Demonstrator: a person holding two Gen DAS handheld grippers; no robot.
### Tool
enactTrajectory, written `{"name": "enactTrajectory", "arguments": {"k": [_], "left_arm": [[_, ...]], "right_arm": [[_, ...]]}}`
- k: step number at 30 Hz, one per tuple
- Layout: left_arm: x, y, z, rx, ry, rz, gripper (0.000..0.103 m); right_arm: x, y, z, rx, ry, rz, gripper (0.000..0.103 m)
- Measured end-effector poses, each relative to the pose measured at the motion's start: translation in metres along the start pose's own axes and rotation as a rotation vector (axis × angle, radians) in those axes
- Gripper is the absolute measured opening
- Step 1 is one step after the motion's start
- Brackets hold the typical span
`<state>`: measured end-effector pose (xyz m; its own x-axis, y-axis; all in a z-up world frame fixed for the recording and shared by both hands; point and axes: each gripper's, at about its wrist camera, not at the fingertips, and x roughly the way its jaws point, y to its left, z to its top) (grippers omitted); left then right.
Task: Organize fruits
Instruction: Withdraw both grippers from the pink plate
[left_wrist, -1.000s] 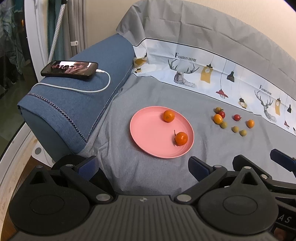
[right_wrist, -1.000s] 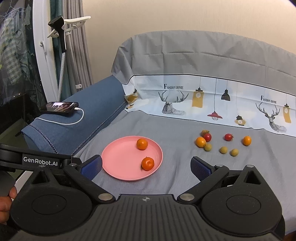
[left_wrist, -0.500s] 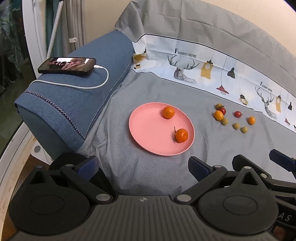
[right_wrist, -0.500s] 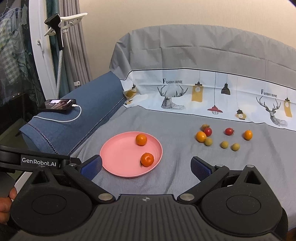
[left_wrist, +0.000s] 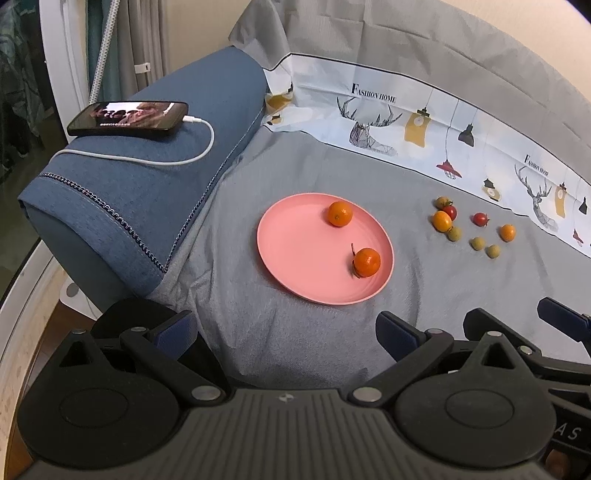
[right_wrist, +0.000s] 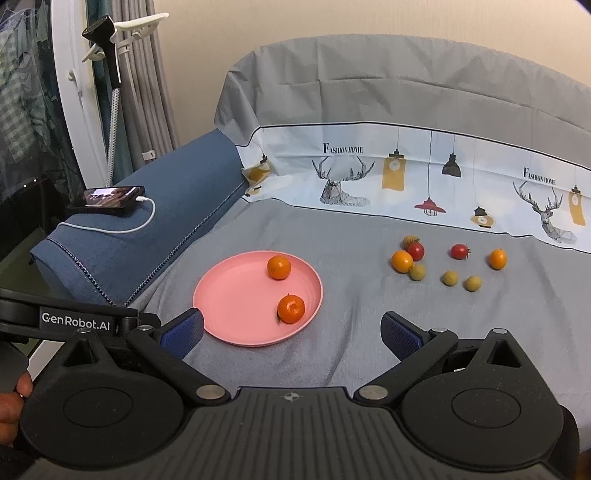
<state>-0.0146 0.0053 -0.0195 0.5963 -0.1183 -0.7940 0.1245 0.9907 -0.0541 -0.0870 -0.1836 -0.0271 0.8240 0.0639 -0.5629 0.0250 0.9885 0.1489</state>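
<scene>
A pink plate (left_wrist: 295, 254) (right_wrist: 236, 295) lies on the grey cloth and holds two oranges (left_wrist: 340, 213) (left_wrist: 366, 261) (right_wrist: 279, 267) (right_wrist: 291, 308). To its right, loose on the cloth, lie two small oranges (right_wrist: 402, 261) (right_wrist: 497, 258), two red tomatoes (right_wrist: 416, 250) (right_wrist: 459, 251) and several yellow-green fruits (right_wrist: 450, 278). My left gripper (left_wrist: 286, 334) is open and empty, near the plate's front edge. My right gripper (right_wrist: 291, 330) is open and empty, just in front of the plate; it also shows in the left wrist view (left_wrist: 517, 325).
A blue cushion (left_wrist: 147, 177) on the left carries a phone (left_wrist: 128, 119) with a white charging cable (left_wrist: 177, 158). A printed white cloth band (right_wrist: 424, 177) runs along the back. A clothes steamer stand (right_wrist: 110, 74) and curtains are at the far left.
Both grippers have drawn back and lifted a little, so the plate and fruits sit slightly farther off. Nothing on the cloth has moved. Both stay open.
</scene>
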Motion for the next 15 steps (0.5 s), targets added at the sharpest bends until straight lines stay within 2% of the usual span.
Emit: {"name": "enactTrajectory", "arguments": {"k": [15], "left_arm": [[0.022, 0.0, 0.005, 0.005, 0.056, 0.011, 0.103]], "right_arm": [[0.022, -0.004, 0.0, 0.006, 0.055, 0.005, 0.101]]}}
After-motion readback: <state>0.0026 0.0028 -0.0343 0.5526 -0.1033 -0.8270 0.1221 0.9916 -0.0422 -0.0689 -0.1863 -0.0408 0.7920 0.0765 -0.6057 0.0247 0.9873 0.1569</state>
